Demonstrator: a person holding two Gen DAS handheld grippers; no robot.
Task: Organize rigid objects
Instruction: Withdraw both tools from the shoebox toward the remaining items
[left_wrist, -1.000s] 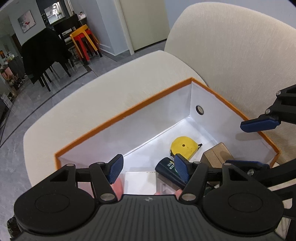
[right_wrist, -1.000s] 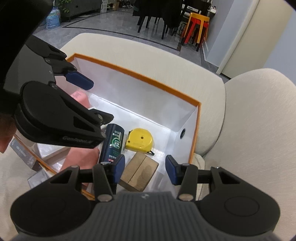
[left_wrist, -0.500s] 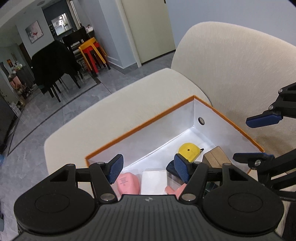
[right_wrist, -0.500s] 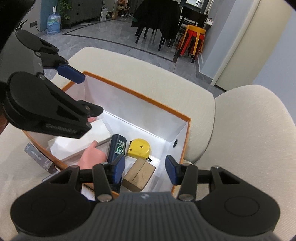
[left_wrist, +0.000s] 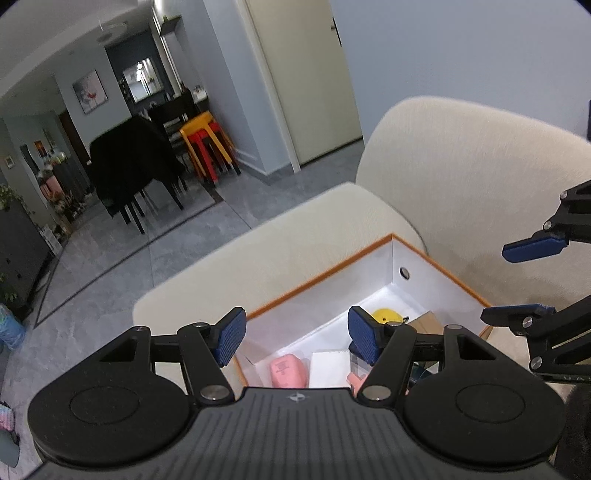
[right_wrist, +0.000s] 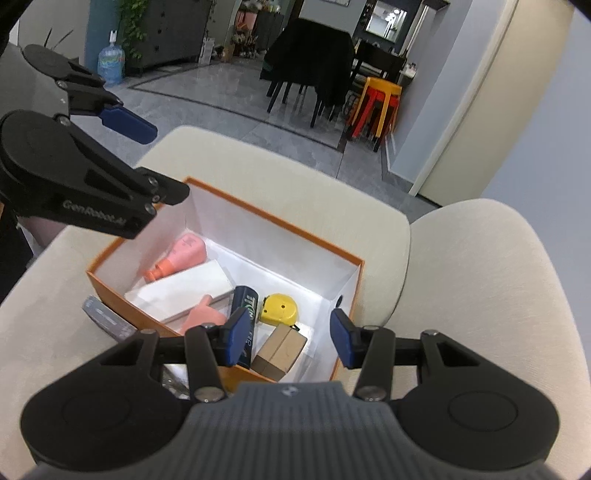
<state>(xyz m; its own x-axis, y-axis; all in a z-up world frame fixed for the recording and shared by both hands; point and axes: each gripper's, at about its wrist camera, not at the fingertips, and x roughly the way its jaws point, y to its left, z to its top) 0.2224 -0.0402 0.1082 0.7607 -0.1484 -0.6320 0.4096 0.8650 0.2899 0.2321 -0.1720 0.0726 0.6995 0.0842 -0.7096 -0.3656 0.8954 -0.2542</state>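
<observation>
Right wrist view: both grippers, left gripper (right_wrist: 147, 162) and right gripper (right_wrist: 284, 341), hover with fingers apart, empty, above the orange box (right_wrist: 122, 310). Its yellow tape measure (right_wrist: 277, 307) looks hard, fairly heavy and smooth, best pinched across its flat sides.

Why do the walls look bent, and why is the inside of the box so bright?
Left wrist view: the fisheye lens bows the door frame, corners go black, and the box rim is a little smeared. Right wrist view: the same bending; the box's white floor glares near the tape measure, washing out detail, while the grippers stay sharp.
</observation>
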